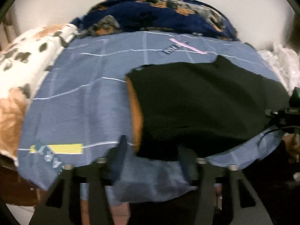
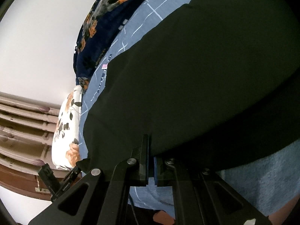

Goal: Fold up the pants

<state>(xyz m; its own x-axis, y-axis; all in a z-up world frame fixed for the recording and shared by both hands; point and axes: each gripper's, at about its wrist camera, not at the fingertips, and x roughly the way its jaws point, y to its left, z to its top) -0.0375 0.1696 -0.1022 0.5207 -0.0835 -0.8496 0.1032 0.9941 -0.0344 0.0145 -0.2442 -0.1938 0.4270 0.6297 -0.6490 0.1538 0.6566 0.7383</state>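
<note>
The black pants (image 1: 196, 103) lie spread on a blue bed sheet (image 1: 78, 101), with an orange strip along their left edge. In the left wrist view my left gripper (image 1: 151, 150) is open, its fingers (image 1: 121, 146) standing wide apart at the near left corner of the pants. In the right wrist view the pants (image 2: 196, 75) fill most of the frame. My right gripper (image 2: 151, 150) is shut on the near edge of the pants. The right gripper's body also shows at the right edge of the left wrist view (image 1: 286, 112).
A dark blue floral blanket (image 1: 159, 13) lies bunched at the far end of the bed against a white wall. A white floral pillow (image 1: 24, 60) lies on the left. White cloth (image 1: 281, 61) lies at the right. A brown wooden bed frame (image 2: 22, 131) shows in the right wrist view.
</note>
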